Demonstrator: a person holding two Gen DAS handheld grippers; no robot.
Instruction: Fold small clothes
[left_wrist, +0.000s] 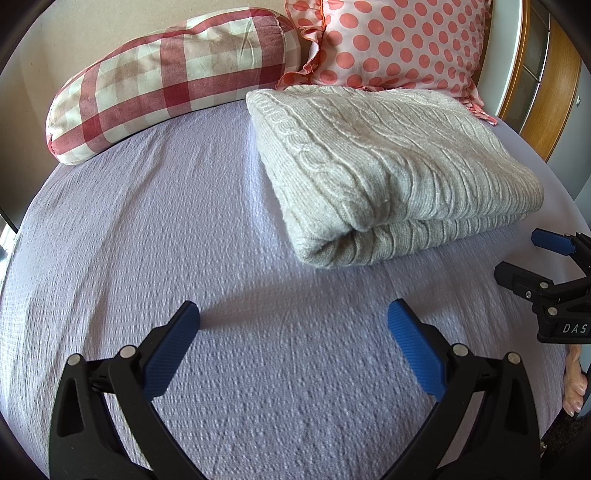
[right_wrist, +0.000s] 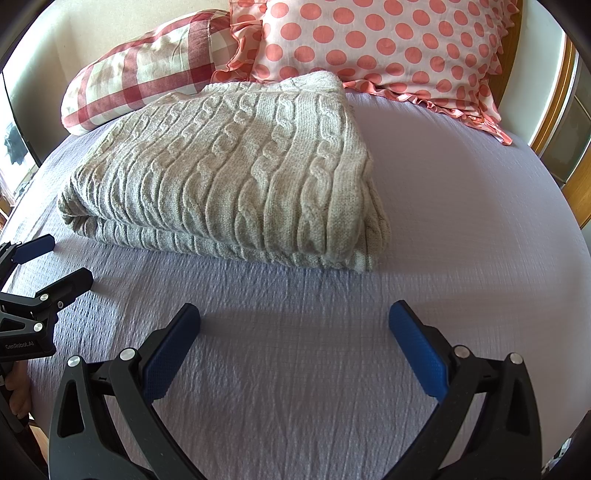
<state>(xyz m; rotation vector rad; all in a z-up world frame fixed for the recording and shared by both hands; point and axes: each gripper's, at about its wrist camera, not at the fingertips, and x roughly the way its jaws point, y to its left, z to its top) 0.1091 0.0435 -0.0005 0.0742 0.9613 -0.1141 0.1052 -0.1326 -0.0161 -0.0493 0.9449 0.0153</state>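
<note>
A cream cable-knit sweater (left_wrist: 388, 166) lies folded in a thick rectangle on the lilac bed sheet (left_wrist: 166, 240); it also shows in the right wrist view (right_wrist: 229, 173). My left gripper (left_wrist: 293, 314) is open and empty, just above the sheet, short of the sweater's near folded edge. My right gripper (right_wrist: 294, 314) is open and empty, in front of the sweater's near edge. Each gripper shows at the edge of the other's view, the right one (left_wrist: 524, 254) and the left one (right_wrist: 66, 258).
A red-and-white checked bolster (left_wrist: 166, 81) and a pink polka-dot pillow (left_wrist: 399, 44) lie against the headboard behind the sweater. A wooden bed frame (left_wrist: 535, 92) runs along the right side. Bare sheet (right_wrist: 461, 184) lies right of the sweater.
</note>
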